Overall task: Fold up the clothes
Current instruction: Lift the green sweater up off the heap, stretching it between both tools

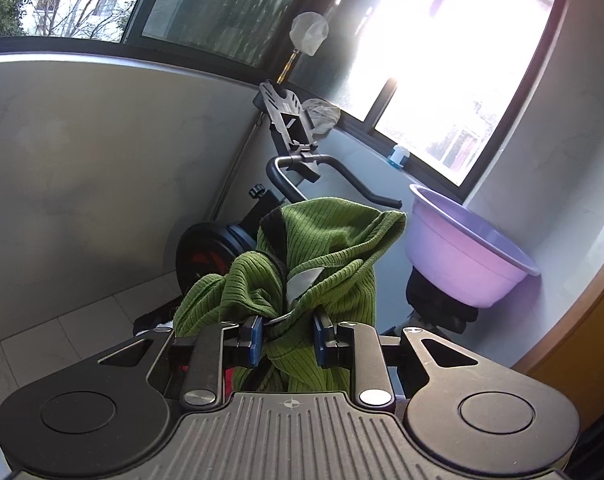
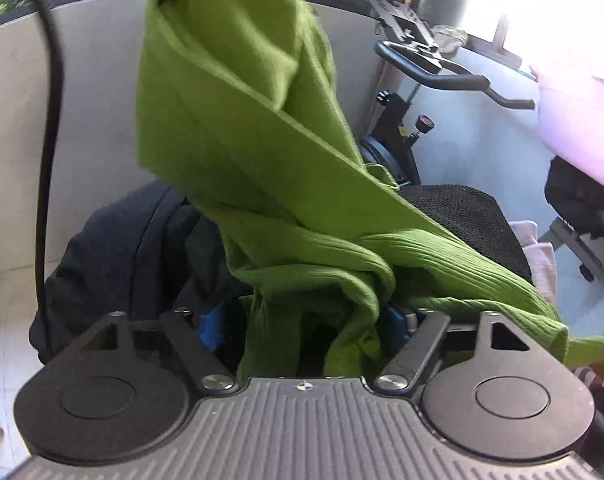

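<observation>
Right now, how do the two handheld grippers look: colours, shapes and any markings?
Both the left gripper and the right gripper have matte black bodies with ribbed grey decks, two round black caps, silver pivot screws, angled linkage arms, blue finger pads and a small crosshair mark.

One green garment (image 1: 326, 256) showed at centre frame in both views. There was one exercise bike (image 1: 298, 176) behind it, one purple basin (image 1: 462, 248) at the right, and two pale cloths (image 1: 309, 32) near the window. One dark garment (image 2: 114, 248) lay at lower left of the right view.
</observation>
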